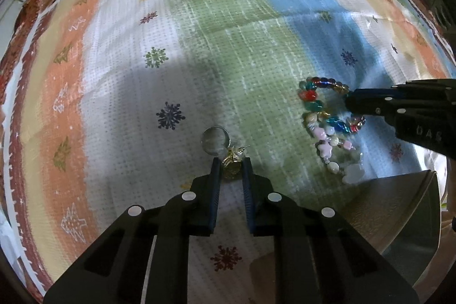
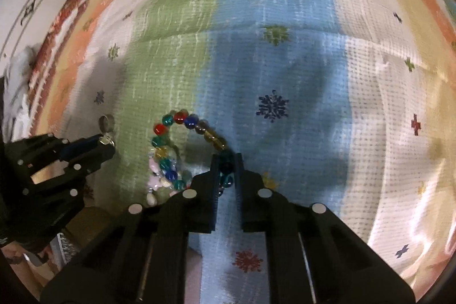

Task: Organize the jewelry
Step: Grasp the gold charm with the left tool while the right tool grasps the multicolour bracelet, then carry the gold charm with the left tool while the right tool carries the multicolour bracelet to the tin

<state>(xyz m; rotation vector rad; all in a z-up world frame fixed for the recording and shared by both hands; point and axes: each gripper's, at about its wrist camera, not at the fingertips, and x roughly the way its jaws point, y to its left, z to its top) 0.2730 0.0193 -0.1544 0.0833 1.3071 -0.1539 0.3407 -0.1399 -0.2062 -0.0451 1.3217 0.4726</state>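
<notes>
Both grippers point steeply down at the striped cloth (image 1: 199,19). The left gripper (image 1: 231,165) pinches a gold earring (image 1: 232,167) beside a silver ring (image 1: 215,140); the right gripper (image 2: 227,161) is clamped on the glass-bead bracelet (image 2: 182,121), which overlaps a pale bead bracelet (image 1: 336,150).

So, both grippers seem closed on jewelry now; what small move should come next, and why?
Probably lift both a little. The left gripper pinches the gold earring beside the ring; the right gripper pinches the bead bracelet, which overlaps the pale bracelet. Lifting slowly should separate them.
</notes>
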